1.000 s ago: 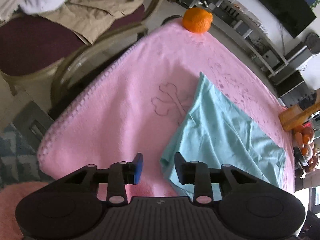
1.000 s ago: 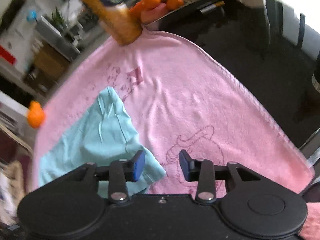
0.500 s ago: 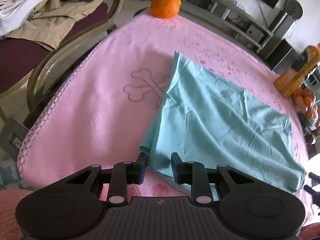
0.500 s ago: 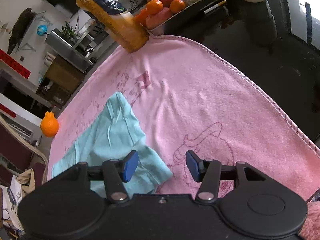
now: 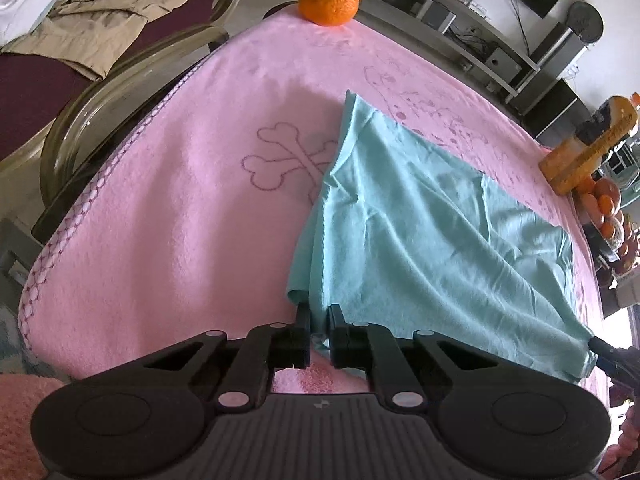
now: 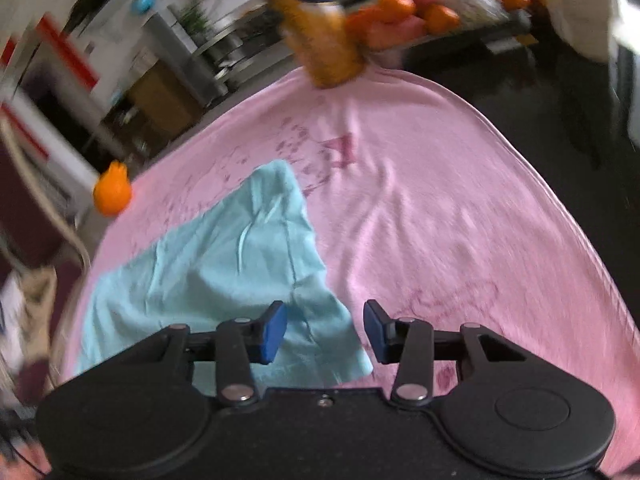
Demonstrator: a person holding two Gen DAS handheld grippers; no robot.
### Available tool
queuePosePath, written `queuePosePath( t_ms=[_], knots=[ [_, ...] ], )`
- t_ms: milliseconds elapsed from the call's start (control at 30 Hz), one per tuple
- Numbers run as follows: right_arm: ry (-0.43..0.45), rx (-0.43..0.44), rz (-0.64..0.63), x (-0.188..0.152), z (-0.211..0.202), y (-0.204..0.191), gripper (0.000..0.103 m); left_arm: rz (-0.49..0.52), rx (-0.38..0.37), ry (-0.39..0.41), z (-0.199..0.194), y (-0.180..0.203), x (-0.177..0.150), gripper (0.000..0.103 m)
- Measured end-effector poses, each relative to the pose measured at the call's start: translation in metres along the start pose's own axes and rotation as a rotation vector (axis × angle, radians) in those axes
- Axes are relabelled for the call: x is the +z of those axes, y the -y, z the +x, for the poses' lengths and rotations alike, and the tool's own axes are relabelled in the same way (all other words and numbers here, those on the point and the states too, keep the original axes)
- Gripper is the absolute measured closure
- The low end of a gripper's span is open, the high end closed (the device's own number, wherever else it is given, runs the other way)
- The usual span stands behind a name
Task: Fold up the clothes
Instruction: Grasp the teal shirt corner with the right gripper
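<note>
Folding barely started: teal garment (image 5: 420, 232) lies spread, unfolded, on the pink-towelled counter (image 5: 180, 184), left tongs (image 5: 319, 330) closing on its near corner, right tongs (image 6: 325, 330) half-wide and closing astride the other corner, not yet pinching.

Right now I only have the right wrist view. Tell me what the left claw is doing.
Observer: The left claw is closing on the near corner of the teal cloth, with fabric between its jaws.
Operator: Describe what lies beside that corner.
Observer: Bare pink towel with a crossed-bones drawing. The cloth's edge covers part of the drawing.
Operator: Report anything else there is to fold.
Observer: Beige clothes lie heaped on a chair beyond the table's edge.
</note>
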State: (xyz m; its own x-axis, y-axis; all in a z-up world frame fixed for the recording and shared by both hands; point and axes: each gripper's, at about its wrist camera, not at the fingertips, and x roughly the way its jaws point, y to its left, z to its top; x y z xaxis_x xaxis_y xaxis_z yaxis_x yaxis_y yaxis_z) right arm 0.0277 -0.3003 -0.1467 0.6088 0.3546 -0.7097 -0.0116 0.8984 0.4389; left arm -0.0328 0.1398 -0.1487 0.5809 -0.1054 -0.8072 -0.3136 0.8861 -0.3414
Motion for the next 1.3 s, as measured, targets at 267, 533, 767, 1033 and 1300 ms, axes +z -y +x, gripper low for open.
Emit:
queuePosePath(
  t_ms=[267,533,767,1033,1300],
  knots=[
    [-0.115,0.144,0.063,0.000,0.002,0.013,0.086,0.005,0.000,0.000,0.001,0.000,0.000,0.096],
    [-0.088,0.343,0.249,-0.002,-0.005,0.017,0.100,-0.024,-0.044,0.077,-0.031,0.005,0.012,0.097],
    [0.029,0.436,0.519,0.002,-0.024,0.043,0.100,-0.224,-0.185,0.055,-0.046,-0.011,0.036,0.098],
    [-0.090,0.185,0.510,-0.008,-0.015,0.050,0.101,-0.153,0.003,-0.032,-0.007,-0.016,0.013,0.097],
    [-0.124,-0.044,0.271,-0.010,-0.004,0.024,0.096,-0.031,0.102,-0.015,-0.007,-0.006,0.007,0.084]
  ],
)
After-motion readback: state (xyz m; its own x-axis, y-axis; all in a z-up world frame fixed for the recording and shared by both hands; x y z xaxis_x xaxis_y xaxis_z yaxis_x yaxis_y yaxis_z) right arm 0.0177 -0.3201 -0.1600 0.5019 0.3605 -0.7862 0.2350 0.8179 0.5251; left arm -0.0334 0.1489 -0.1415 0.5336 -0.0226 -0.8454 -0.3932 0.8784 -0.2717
